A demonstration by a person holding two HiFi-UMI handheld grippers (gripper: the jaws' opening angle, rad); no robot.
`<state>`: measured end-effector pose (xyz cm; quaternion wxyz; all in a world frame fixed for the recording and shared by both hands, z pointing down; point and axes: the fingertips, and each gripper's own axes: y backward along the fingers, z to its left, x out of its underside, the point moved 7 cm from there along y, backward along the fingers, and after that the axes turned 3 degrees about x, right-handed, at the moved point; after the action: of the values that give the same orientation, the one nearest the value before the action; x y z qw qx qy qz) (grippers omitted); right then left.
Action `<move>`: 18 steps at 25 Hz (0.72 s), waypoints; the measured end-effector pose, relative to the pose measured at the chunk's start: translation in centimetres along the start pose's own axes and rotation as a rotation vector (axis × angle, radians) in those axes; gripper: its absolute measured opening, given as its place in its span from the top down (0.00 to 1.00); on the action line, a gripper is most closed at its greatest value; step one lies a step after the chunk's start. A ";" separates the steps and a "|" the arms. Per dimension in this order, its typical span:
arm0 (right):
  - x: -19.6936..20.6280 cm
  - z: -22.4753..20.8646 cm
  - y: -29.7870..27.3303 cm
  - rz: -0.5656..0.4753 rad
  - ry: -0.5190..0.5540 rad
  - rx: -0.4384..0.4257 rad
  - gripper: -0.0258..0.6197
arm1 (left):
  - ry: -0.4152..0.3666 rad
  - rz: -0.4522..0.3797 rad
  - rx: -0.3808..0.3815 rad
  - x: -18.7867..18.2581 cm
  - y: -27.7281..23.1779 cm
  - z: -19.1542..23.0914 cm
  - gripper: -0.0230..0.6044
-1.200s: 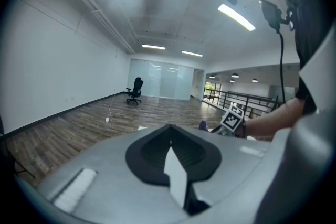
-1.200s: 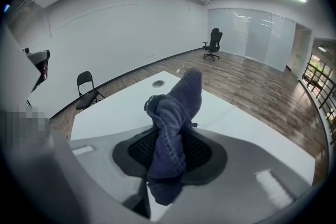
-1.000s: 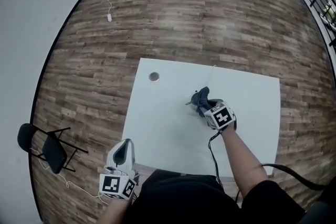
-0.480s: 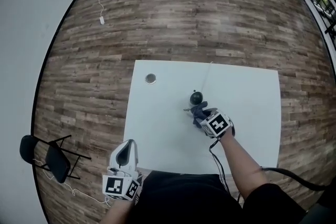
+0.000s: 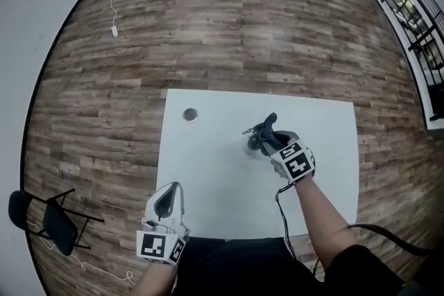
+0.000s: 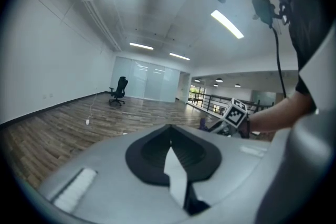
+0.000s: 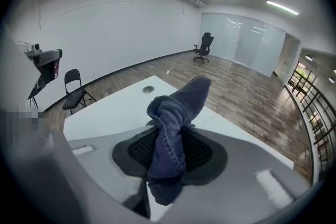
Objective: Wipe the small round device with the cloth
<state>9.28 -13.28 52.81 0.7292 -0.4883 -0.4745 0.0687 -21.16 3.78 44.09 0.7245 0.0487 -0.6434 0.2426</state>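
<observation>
Right gripper (image 5: 274, 143) with the cloth (image 5: 268, 128) at the small round device (image 5: 253, 142), left gripper (image 5: 166, 196) far off

The right gripper's jaws clamp a bunched dark-blue cloth, soft and nubbly, rolled into a thick twist whose long axis runs out along the jaws and past their tips; the device, a small dark rounded thing half hidden under the cloth's edge, lies just ahead and to the left of those jaws on the smooth white table (image 5: 208, 177), so the right hand is plainly nearer; the left gripper, jaws together on nothing, hangs at the table's near left corner
</observation>
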 end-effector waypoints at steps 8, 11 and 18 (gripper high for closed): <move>-1.8 1.9 -2.3 0.114 0.046 -0.018 0.77 | 0.050 0.007 -0.014 1.8 0.9 3.0 0.95; -2.1 2.2 -2.8 0.135 0.057 -0.004 0.77 | 0.074 0.012 -0.007 2.8 0.9 3.9 0.95; -2.6 4.1 -3.1 0.155 0.107 0.005 0.77 | 0.106 0.021 0.041 3.8 0.5 5.0 0.95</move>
<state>3.64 -13.75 53.88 0.7470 -0.5248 -0.3956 0.1000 -25.67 3.45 48.43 0.7540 0.0439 -0.5993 0.2654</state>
